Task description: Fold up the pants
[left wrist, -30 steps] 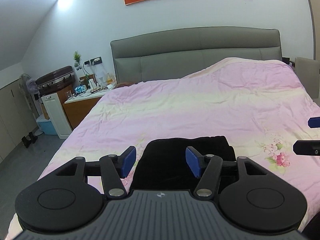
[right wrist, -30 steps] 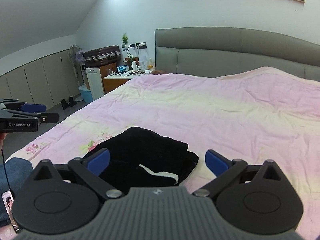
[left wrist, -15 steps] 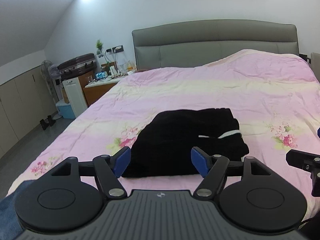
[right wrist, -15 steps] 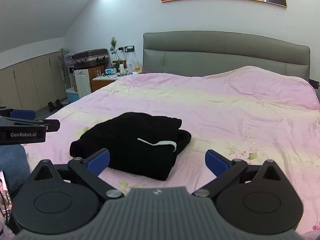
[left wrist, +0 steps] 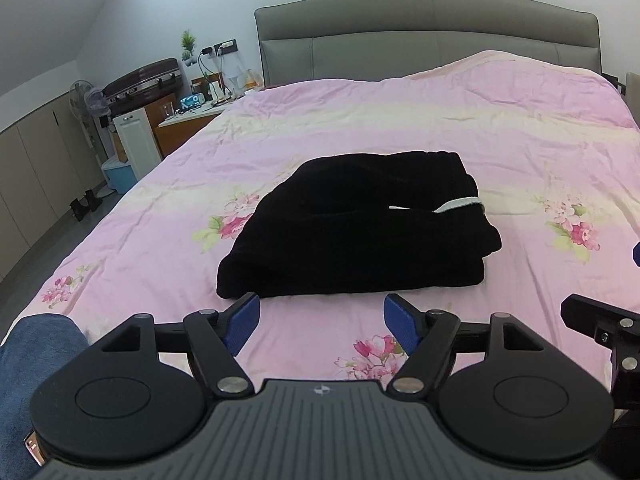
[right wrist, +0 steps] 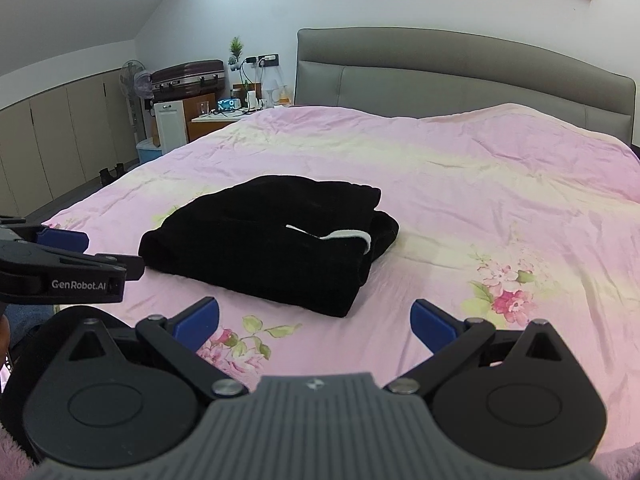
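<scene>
Pants (left wrist: 356, 236), black and folded into a compact stack, were seen lying on the pink floral bed (left wrist: 500, 128), a white drawstring (left wrist: 456, 206) showing near one edge. Both the left tool (left wrist: 320, 322) and the right tool (right wrist: 314, 322) were held spread apart and empty, short of the stack.

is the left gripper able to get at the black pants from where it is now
Probably yes: the left gripper is open and empty, and only bare pink bedspread lies between its fingers and the near edge of the folded black pants.
</scene>
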Demonstrator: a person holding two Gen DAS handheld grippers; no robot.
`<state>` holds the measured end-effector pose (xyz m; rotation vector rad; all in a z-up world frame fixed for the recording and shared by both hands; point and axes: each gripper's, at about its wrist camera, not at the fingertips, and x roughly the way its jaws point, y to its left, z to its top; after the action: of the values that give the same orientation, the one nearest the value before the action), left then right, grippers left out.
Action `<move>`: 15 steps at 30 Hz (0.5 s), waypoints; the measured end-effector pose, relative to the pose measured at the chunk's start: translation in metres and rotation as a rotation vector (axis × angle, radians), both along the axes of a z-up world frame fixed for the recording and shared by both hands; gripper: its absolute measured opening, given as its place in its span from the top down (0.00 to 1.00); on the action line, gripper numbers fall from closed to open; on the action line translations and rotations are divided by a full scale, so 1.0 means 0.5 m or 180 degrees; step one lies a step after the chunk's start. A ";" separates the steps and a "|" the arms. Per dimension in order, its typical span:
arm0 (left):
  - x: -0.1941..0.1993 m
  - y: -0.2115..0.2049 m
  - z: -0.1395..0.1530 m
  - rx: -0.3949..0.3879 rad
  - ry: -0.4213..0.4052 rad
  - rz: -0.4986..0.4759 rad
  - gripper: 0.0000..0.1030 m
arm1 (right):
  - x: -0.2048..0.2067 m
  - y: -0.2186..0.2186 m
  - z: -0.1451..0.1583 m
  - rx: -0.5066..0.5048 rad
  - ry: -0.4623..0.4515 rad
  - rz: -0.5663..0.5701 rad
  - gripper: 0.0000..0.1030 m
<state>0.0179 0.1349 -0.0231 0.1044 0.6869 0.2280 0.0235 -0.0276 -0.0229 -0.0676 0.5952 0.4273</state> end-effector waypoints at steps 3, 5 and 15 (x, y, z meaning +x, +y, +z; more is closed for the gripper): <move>0.002 -0.008 -0.003 0.0012 0.0008 -0.0039 0.19 | 0.003 -0.009 -0.001 -0.0005 0.0011 -0.0062 0.05; 0.002 -0.011 -0.003 0.0011 0.0007 -0.0055 0.19 | 0.005 -0.013 0.000 0.0019 0.0021 -0.0084 0.05; 0.003 -0.008 0.004 0.0023 -0.0017 -0.0078 0.18 | -0.005 -0.014 0.009 0.0021 -0.0033 -0.0048 0.05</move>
<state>0.0193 0.1310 -0.0209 0.1190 0.6792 0.2072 0.0210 -0.0344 -0.0184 -0.0590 0.5838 0.4142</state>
